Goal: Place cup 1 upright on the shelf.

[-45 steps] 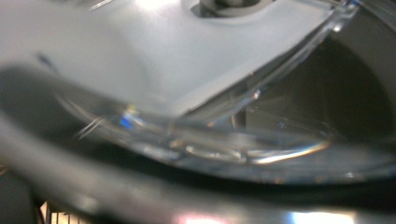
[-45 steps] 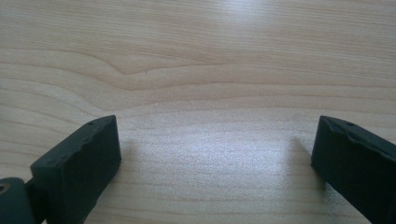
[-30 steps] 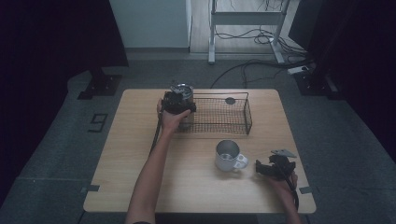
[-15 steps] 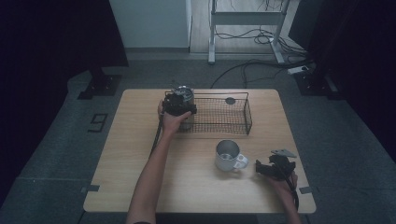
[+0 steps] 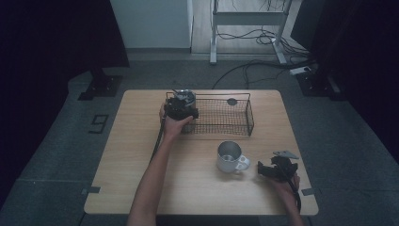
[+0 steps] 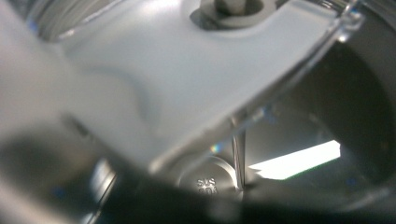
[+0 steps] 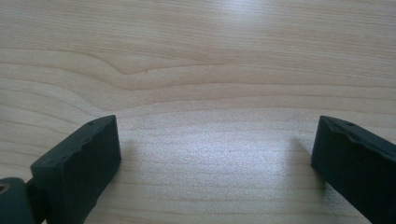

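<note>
Spanning the middle of the high view, wooden tabletop (image 5: 141, 160) carries everything. Wire basket (image 5: 221, 115) sits upper center of the frame, a small dark round thing (image 5: 232, 101) lying at its far side, too small to identify. Metal mug (image 5: 229, 156) with white handle stands lower right of center, outside the basket, well apart from both tongs.

Left tongs (image 5: 181, 107) sit at the basket's upper-left corner, held over or against a shiny metal cup (image 5: 184, 95) at that end. Left gripper view is pressed right up to it: bright steel wall (image 6: 187, 84), a stamped round base (image 6: 208, 179), glare patch at lower right. Jaw state of left tongs: cannot tell, jaws not resolvable in the blur, and from above the hand and tool body cover them.

Right tongs (image 5: 275, 168) rest lower right of the frame on the tabletop, just right of the mug. Right gripper view shows jaws wide apart, nothing between, bare wood grain (image 7: 210, 93) under them.

Step, as I judge it: placing or settling the metal cup in the basket's left end. Next move likely calls for letting go cleanly and lifting clear of the wire rim, then addressing the mug.

Hidden: whether the cup is inside the basket or on its rim, contact point, cup's lower half.
</note>
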The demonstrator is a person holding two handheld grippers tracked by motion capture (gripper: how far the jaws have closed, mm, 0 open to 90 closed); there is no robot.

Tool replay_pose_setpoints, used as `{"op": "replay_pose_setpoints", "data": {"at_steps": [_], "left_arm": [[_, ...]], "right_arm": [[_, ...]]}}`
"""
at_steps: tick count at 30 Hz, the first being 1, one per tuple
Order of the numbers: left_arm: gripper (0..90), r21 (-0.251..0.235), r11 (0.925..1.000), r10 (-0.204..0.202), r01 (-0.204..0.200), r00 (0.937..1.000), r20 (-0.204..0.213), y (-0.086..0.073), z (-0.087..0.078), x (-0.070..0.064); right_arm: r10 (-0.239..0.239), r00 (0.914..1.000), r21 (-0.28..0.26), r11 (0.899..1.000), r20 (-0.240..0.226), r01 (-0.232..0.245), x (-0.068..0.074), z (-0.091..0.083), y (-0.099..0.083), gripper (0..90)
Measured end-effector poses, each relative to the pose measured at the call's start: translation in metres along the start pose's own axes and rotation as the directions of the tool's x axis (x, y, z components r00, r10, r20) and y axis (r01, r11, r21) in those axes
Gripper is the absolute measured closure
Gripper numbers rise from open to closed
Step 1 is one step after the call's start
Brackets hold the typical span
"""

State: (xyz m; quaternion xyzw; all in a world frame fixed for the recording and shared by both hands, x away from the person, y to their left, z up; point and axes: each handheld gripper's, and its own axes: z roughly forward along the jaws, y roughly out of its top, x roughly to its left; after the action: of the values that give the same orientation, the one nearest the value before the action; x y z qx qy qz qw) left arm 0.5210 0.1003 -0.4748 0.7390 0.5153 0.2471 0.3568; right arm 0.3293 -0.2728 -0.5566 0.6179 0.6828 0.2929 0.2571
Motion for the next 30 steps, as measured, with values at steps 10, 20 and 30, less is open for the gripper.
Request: {"op": "replay_pose_setpoints", "data": {"at_steps": [10, 20, 30], "left_arm": [[3.4, 0.004, 1.0, 0.006, -0.006, 1.0, 0.004, -0.002, -0.002, 0.0], [0.0, -0.016, 0.9998, 0.012, -0.011, 0.9998, 0.018, -0.005, -0.011, 0.002], [0.1, -0.045, 0.9988, 0.018, -0.017, 0.9996, 0.022, -0.005, -0.029, 0.003]], "right_arm": [[0.0, 1.0, 0.0, 1.0, 0.0, 0.0, 0.0, 0.0, 0.0, 1.1], [0.0, 1.0, 0.0, 1.0, 0.0, 0.0, 0.0, 0.0, 0.0, 1.1], [0.001, 1.0, 0.0, 1.0, 0.0, -0.001, 0.0, 0.0, 0.0, 1.1]]}}
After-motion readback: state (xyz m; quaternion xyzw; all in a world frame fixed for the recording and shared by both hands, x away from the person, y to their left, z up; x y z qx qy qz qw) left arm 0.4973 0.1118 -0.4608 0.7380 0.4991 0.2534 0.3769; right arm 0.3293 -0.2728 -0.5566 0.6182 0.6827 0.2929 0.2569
